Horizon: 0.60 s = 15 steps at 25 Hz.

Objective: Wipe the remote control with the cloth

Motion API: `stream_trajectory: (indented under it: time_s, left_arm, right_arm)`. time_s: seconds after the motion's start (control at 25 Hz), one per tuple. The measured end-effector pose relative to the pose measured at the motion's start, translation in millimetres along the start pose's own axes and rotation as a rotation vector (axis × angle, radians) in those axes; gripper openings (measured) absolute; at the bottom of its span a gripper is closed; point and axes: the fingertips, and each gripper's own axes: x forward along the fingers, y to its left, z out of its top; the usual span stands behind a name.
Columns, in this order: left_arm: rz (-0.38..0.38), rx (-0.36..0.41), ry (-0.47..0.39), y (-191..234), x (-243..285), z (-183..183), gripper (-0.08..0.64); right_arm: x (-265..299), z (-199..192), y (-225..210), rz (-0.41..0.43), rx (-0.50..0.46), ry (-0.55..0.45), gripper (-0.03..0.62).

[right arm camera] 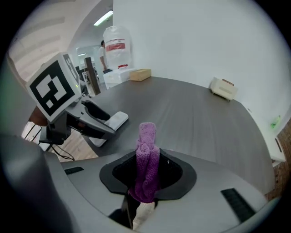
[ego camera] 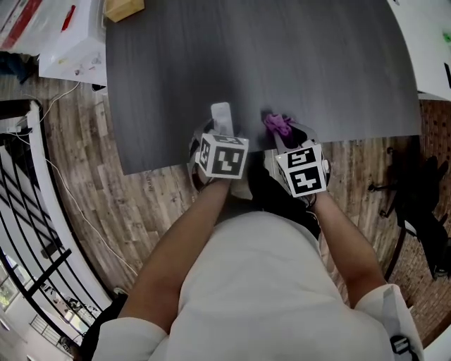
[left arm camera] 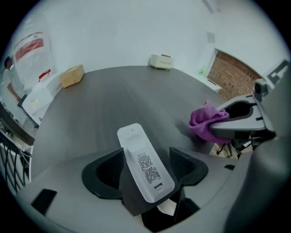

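Lying label side up on the grey table (ego camera: pixel 282 56): white remote control (ego camera: pixel 221 117), long axis running up the head view, away from the body. Straddled by the wide-open left gripper (left arm camera: pixel 146 169), pads not pressing. Just right, apart: purple cloth (right arm camera: pixel 146 154), pinched in the right gripper (right arm camera: pixel 148 175). Nearer for wiping: right. Cardboard box (ego camera: pixel 124 8) at top left, contents unseen.

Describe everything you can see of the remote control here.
The remote control is a slim white plastic bar with rounded ends, lying back up: a block of small print and a battery-cover latch show toward its near end. It rests on the dark grey table near the table's near edge, between the open jaws of the left gripper. The purple cloth is apart from it.
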Motion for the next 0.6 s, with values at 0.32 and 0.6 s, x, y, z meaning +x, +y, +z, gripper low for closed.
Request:
stream_trajectory:
  time_s: [0.32,0.6]
  left_arm:
    - [0.061,-0.051,0.002,10,10,-10,0.289]
    - [-0.203,-0.250,-0.109,-5,-1,-5,0.256]
  right_arm:
    - [8,3,11,0.092,-0.061,-0.017,0.103]
    - [14,14,25,0.197,-0.045,-0.039,0.103]
